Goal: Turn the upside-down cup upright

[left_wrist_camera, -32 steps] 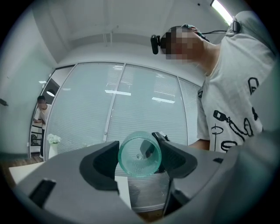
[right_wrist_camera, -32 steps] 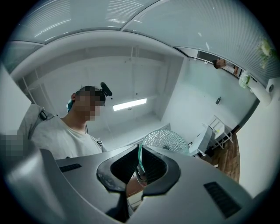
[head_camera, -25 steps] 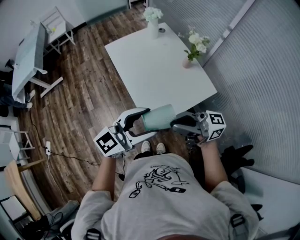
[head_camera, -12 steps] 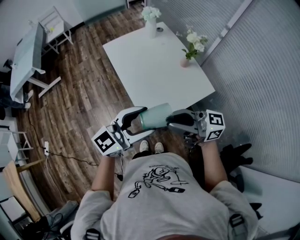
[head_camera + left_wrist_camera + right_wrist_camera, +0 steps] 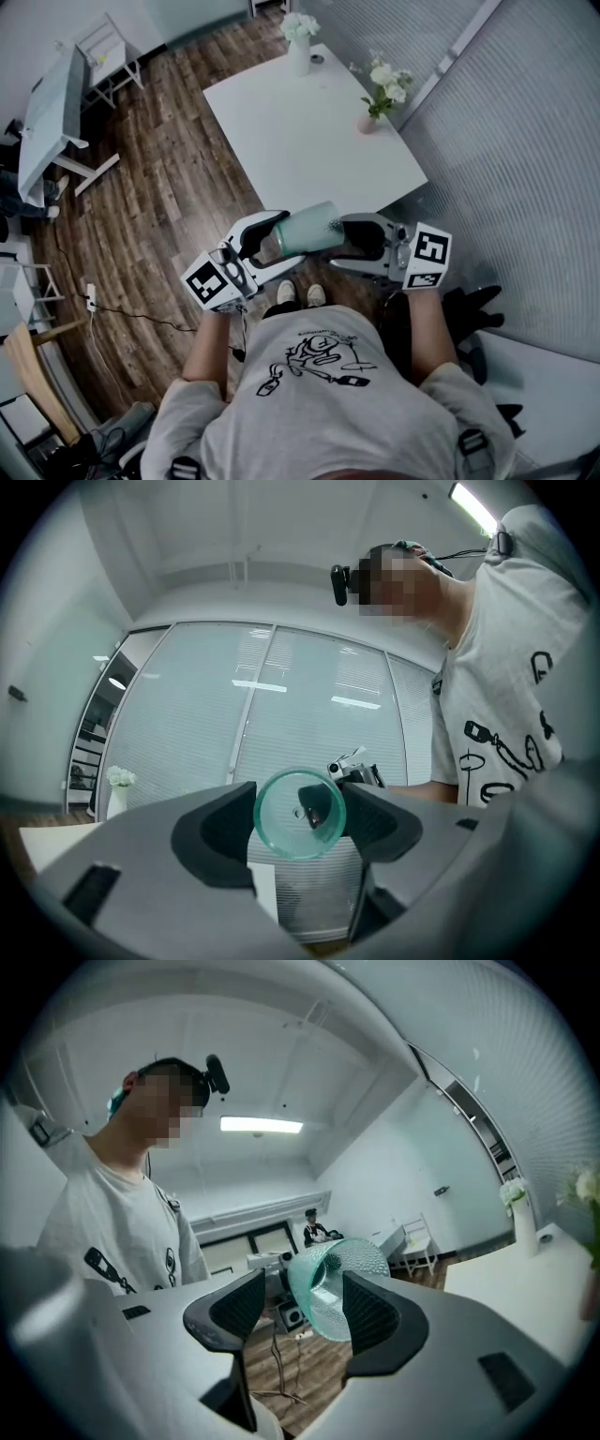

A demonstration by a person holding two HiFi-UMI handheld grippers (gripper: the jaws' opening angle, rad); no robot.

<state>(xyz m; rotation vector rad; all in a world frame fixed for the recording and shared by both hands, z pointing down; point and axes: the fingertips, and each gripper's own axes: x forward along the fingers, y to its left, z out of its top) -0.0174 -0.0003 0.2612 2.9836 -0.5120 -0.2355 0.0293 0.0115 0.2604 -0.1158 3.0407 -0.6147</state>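
A clear teal cup (image 5: 305, 230) lies on its side in the air, just off the near edge of the white table (image 5: 309, 141). My left gripper (image 5: 277, 242) is shut on its base end; in the left gripper view the round base (image 5: 300, 813) sits between both pads. My right gripper (image 5: 339, 244) faces it from the right, and its jaws have just been opening. They now stand wide around the cup's rim end (image 5: 333, 1283), with a gap at the left pad (image 5: 246, 1307).
A white vase of flowers (image 5: 298, 52) and a small pink vase (image 5: 370, 117) stand at the table's far side. Wood floor lies to the left, with a side table (image 5: 47, 122) and a white chair (image 5: 108, 61). Blinds line the right wall.
The right gripper was shut at the cup's rim and now stands with its jaws wide apart, and it has rolled. The left gripper has kept its hold on the cup.
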